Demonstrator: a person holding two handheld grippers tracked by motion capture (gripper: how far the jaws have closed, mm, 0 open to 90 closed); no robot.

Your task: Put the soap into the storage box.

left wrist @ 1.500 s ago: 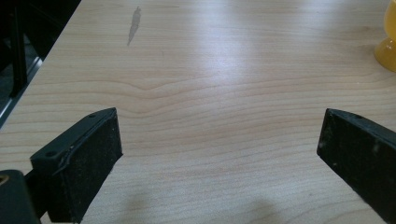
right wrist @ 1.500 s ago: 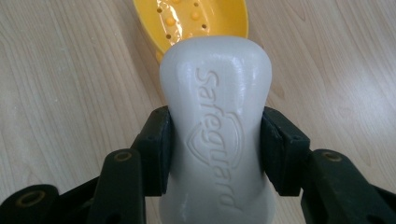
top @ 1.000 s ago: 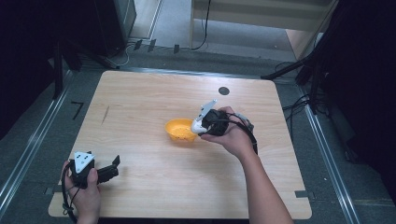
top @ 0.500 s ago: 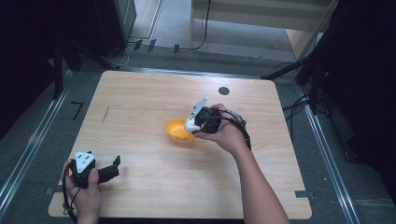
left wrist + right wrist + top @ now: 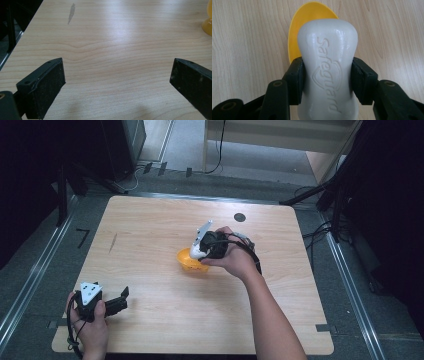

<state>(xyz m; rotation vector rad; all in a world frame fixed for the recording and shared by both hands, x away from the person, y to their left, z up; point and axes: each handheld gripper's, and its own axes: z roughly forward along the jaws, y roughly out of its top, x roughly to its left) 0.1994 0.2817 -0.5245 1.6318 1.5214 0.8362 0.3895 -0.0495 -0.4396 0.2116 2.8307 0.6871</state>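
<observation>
Black jaws of the left tool (image 5: 119,301) stand wide apart over bare desk (image 5: 150,235) at the near left corner. Mid-desk, the right tool (image 5: 327,75) clamps a pale grey Safeguard soap bar (image 5: 328,72) over the yellow bowl (image 5: 189,261).

The pale wood-grain worktop (image 5: 150,235) with rounded corners stands on a grey floor (image 5: 190,150). A small round black disc (image 5: 240,217) sits in its surface near the far edge, right of the middle. A thin dark streak (image 5: 113,242) marks the wood on the left part. Black cables (image 5: 320,232) trail over the floor beside the right edge. Beyond the far edge stands a light wooden cabinet (image 5: 280,140), with a dark cabinet (image 5: 122,145) to its left.
</observation>
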